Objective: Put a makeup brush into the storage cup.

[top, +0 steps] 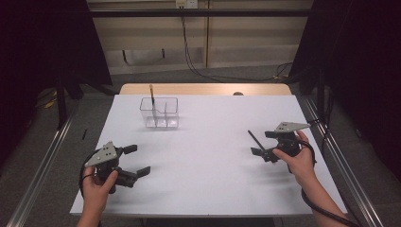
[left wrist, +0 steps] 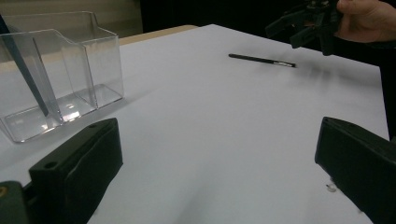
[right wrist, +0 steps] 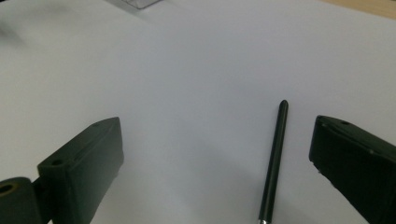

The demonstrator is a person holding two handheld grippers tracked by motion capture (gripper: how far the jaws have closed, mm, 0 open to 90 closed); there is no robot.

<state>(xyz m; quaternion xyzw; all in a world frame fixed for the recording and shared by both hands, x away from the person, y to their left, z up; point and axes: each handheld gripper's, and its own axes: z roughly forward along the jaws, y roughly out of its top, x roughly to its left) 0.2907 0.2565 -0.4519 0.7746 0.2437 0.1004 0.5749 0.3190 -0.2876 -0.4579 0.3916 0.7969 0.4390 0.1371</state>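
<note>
White table [top: 203, 156], dark room. My right gripper [top: 263, 144] gapes wide over the black pen [right wrist: 274, 163], untouched; my left gripper [top: 137, 161] wide, empty.

Right gripper view: my right gripper [right wrist: 217, 163] has its jaws spread wide over the white table [right wrist: 187, 70]. A black pen [right wrist: 274, 158] lies flat between them, nearer the right-hand jaw, touching neither.

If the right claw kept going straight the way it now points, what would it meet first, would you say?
Probably the black pen, lying between the open jaws of the right claw on the white table; depth is uncertain.
</note>
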